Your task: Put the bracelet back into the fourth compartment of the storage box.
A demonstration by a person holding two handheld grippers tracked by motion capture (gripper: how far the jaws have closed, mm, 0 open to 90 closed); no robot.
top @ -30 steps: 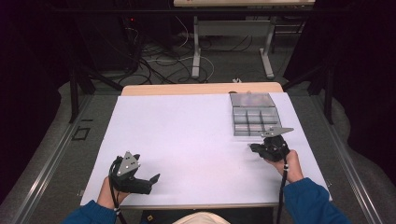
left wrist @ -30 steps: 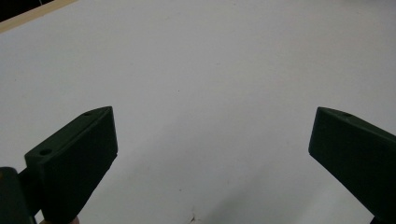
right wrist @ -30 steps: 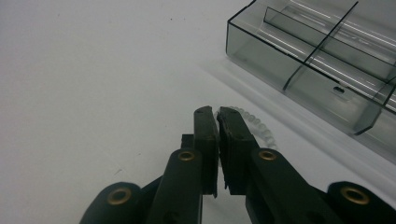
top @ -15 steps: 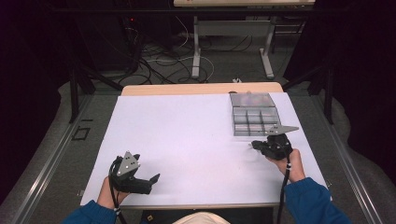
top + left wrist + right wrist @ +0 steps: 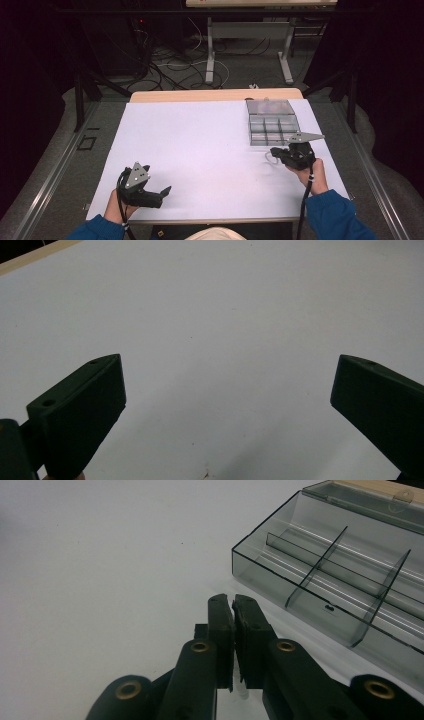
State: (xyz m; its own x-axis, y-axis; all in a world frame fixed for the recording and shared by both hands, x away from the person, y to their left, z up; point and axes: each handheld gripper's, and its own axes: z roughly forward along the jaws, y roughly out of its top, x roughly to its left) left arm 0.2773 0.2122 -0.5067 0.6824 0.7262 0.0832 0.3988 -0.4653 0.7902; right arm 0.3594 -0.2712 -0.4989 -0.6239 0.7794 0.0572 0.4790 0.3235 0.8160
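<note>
Clear grey plastic compartment box (image 5: 272, 124) set at the far right of the white-covered table (image 5: 200, 145), right gripper (image 5: 232, 605) pressed closed just near of it, something pale glimpsed between its jaws, unidentifiable, left gripper (image 5: 225, 390) spread wide, near left.

Bright, even light on the white table (image 5: 200, 145) — dark, murky surroundings, soft focus.

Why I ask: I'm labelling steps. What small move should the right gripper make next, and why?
Probably ease the right gripper forward over the nearest cell of the compartment box. Its jaws are shut, just short of the box's near wall; a pale sliver between them may be a held item. The left gripper rests open.
</note>
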